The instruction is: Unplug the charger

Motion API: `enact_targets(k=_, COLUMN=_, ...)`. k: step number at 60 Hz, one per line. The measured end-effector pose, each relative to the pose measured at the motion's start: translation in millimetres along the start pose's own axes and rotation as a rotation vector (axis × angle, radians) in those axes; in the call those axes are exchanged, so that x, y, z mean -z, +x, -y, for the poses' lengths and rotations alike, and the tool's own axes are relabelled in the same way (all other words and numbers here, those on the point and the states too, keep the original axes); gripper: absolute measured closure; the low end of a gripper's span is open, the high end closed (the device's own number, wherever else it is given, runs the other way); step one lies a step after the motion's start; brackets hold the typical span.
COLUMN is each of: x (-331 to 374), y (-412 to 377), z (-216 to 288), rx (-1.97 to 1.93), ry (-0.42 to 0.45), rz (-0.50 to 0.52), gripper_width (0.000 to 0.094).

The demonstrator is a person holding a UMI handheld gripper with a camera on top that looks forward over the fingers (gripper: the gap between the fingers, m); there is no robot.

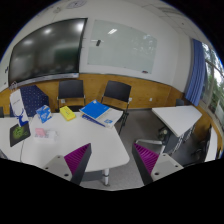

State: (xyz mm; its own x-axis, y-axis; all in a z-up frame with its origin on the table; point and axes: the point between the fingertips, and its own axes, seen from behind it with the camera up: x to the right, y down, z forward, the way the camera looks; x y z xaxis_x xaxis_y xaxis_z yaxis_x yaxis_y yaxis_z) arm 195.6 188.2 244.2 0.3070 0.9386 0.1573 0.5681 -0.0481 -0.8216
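Note:
My gripper (112, 152) is open and empty, held high above the floor, with the near corner of a white table (70, 140) between and just beyond its fingers. The magenta pads (76, 160) stand wide apart. On the table lie a blue folder (95, 110), a yellow item (68, 113), a pink item (42, 130) and a blue box (34, 100). I cannot make out a charger or a socket.
Two black chairs (118, 95) stand behind the table along a wood-panelled wall. A whiteboard (122, 46) and a dark screen (45, 50) hang above. A second white table (180, 118) stands to the right, with grey floor (140, 130) between the tables.

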Motion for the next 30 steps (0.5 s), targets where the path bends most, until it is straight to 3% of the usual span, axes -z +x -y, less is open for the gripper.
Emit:
enact_targets(k=19, x=-5.1, y=-38.9, z=-5.3, rx=0.023, ry=0.004, rz=0.069, gripper_width=0.0079)
enact_targets(k=30, x=-8.7, y=-102.0, z=-10.8, rx=0.033, ry=0.02, rz=0.173, gripper_width=0.0078)
